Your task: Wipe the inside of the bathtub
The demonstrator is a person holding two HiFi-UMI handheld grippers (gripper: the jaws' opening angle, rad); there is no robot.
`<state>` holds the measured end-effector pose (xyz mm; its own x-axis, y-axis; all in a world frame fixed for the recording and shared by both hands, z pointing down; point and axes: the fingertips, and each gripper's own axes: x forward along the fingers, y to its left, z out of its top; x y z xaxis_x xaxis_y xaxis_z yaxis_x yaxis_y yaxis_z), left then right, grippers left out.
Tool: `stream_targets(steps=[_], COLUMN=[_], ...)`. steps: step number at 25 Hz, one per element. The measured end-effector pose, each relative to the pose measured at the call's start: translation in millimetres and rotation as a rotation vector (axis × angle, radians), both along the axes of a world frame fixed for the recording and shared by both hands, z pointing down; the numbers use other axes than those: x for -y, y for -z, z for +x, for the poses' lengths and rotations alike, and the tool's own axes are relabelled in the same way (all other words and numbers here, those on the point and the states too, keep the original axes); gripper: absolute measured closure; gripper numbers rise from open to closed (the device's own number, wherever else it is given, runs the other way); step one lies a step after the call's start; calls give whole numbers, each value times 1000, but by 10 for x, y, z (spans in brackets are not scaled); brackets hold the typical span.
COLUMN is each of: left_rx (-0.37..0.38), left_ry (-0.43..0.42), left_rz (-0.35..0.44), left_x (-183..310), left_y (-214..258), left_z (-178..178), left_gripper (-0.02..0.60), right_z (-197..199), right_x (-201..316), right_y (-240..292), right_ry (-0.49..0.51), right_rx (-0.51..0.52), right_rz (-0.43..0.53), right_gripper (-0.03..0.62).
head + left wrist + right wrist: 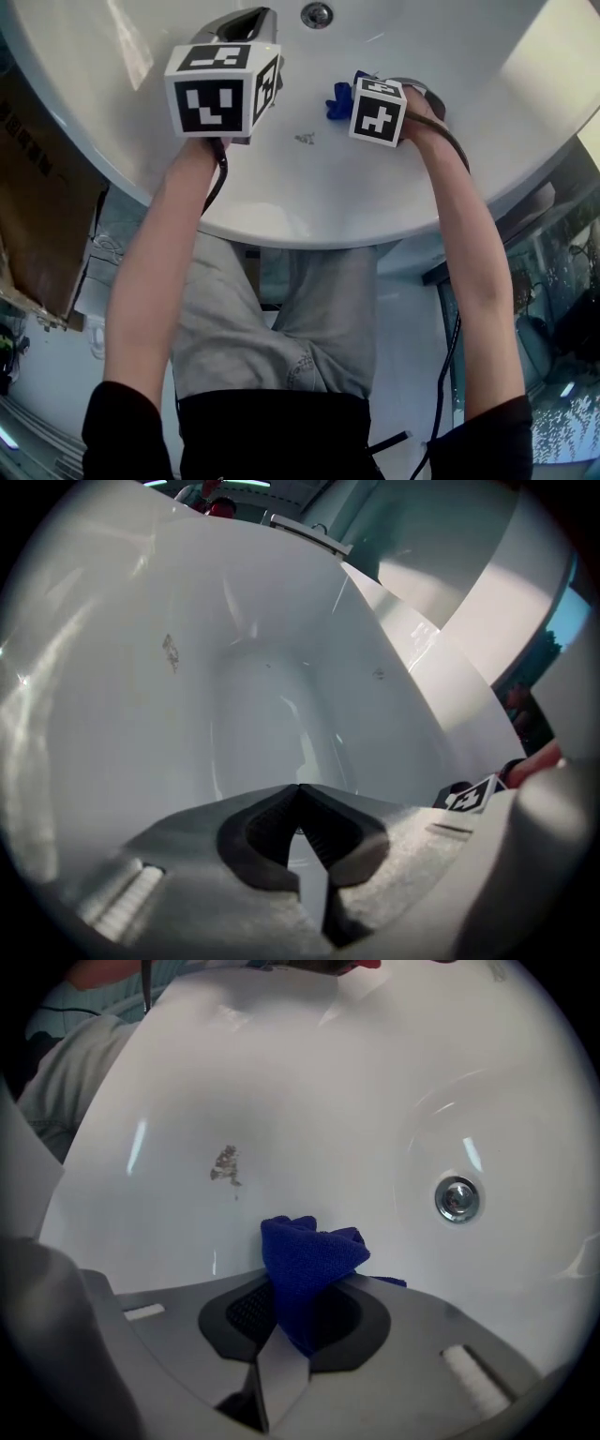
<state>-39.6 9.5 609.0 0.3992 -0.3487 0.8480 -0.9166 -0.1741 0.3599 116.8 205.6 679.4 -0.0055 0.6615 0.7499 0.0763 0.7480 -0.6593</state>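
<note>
I look down into a white bathtub (pixel 309 187). My right gripper (pixel 302 1283) is shut on a bunched blue cloth (pixel 309 1258), which also shows as a blue cloth (pixel 338 99) just left of the right marker cube in the head view. A small brownish dirt smudge (pixel 226 1165) sits on the tub wall up and left of the cloth; the same smudge (pixel 305 139) lies between my two hands. My left gripper (pixel 298 791) is shut with nothing in it, held over the tub's near end, left of the right gripper (pixel 361 84). Its tips meet in front of the bare tub wall (pixel 187 724).
A round metal drain (pixel 457 1198) sits right of the cloth, and the drain (pixel 317 14) shows at the top of the head view. A brown cardboard box (pixel 37 216) stands outside the tub at the left. Dark furniture (pixel 553 281) stands at the right.
</note>
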Motion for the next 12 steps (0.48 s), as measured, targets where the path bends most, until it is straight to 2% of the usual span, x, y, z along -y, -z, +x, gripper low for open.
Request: stream_targets(steps=[12], left_rx=[-46], left_ry=[1], left_rz=[31], left_x=[-190], left_y=[336], left_z=[106], left_gripper=[580], right_z=[-103], right_x=[-318], right_y=[628], right_ry=[-49], right_rx=[51], right_rz=[-47], right_gripper=[523])
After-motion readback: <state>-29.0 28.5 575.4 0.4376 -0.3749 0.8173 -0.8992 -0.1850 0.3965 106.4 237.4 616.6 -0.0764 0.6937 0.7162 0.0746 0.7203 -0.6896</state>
